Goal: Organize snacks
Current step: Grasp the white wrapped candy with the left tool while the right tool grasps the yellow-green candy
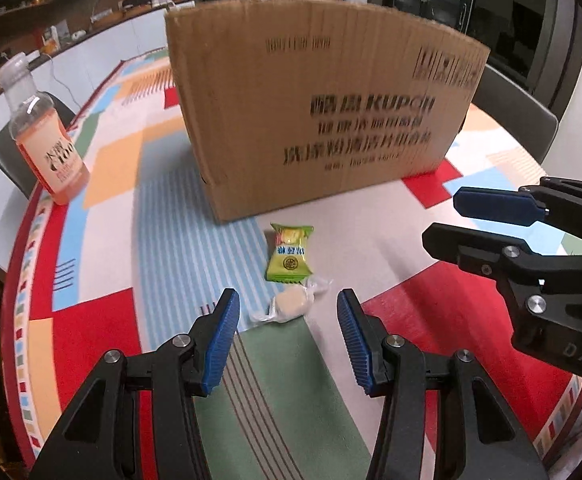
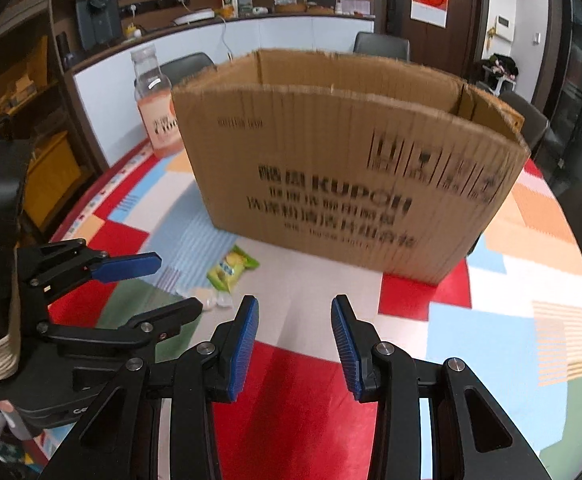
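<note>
A green snack packet (image 1: 290, 254) lies on the colourful tablecloth in front of a big open cardboard box (image 1: 323, 100). A pale candy in a clear wrapper (image 1: 291, 305) lies just nearer, between the tips of my open, empty left gripper (image 1: 287, 310). My right gripper (image 2: 295, 314) is open and empty over the red patch, to the right of the snacks; it shows in the left wrist view (image 1: 447, 220). The right wrist view shows the packet (image 2: 233, 267), the candy (image 2: 211, 298), the box (image 2: 355, 176) and the left gripper (image 2: 171, 280).
An orange drink bottle (image 1: 47, 136) stands at the table's left edge, left of the box; it also shows in the right wrist view (image 2: 157, 108). Dark chairs (image 1: 515, 116) stand around the table. A counter with shelves (image 2: 211, 28) runs along the back wall.
</note>
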Action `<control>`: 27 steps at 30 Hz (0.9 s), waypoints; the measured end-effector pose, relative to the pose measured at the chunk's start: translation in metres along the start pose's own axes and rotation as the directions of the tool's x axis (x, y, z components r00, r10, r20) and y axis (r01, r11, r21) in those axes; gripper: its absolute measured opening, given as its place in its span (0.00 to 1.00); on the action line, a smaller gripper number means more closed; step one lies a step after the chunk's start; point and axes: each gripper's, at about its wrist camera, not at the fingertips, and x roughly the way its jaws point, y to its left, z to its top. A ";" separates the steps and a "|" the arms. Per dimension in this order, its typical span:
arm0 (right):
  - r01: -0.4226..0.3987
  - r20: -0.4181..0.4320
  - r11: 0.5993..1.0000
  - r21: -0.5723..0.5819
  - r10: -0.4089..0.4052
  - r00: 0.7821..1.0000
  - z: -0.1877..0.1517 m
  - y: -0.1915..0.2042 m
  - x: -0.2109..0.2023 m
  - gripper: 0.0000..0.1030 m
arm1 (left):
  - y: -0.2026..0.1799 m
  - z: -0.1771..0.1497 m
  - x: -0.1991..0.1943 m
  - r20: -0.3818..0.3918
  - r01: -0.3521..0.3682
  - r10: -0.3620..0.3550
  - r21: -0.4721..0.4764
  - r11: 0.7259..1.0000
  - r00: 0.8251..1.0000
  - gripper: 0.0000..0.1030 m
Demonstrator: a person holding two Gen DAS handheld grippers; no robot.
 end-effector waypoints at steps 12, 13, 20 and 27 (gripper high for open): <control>0.003 -0.056 1.000 0.025 -0.002 0.998 -0.005 -0.003 0.018 0.38 | 0.000 0.003 0.026 -0.036 -0.007 0.008 0.013 1.000 0.999 0.35; 0.003 -0.058 1.000 0.025 -0.002 0.998 -0.005 -0.003 0.018 0.38 | 0.000 0.004 0.027 -0.033 -0.008 0.008 0.015 1.000 0.999 0.33; -0.011 -0.068 0.999 0.033 0.013 0.998 -0.005 -0.001 0.022 0.38 | 0.006 0.004 0.022 -0.024 0.039 -0.040 -0.036 0.999 0.999 0.23; -0.032 -0.075 0.999 0.030 0.034 0.997 0.006 0.011 0.030 0.38 | 0.031 0.000 -0.005 0.025 -0.028 0.031 -0.121 0.992 0.999 0.23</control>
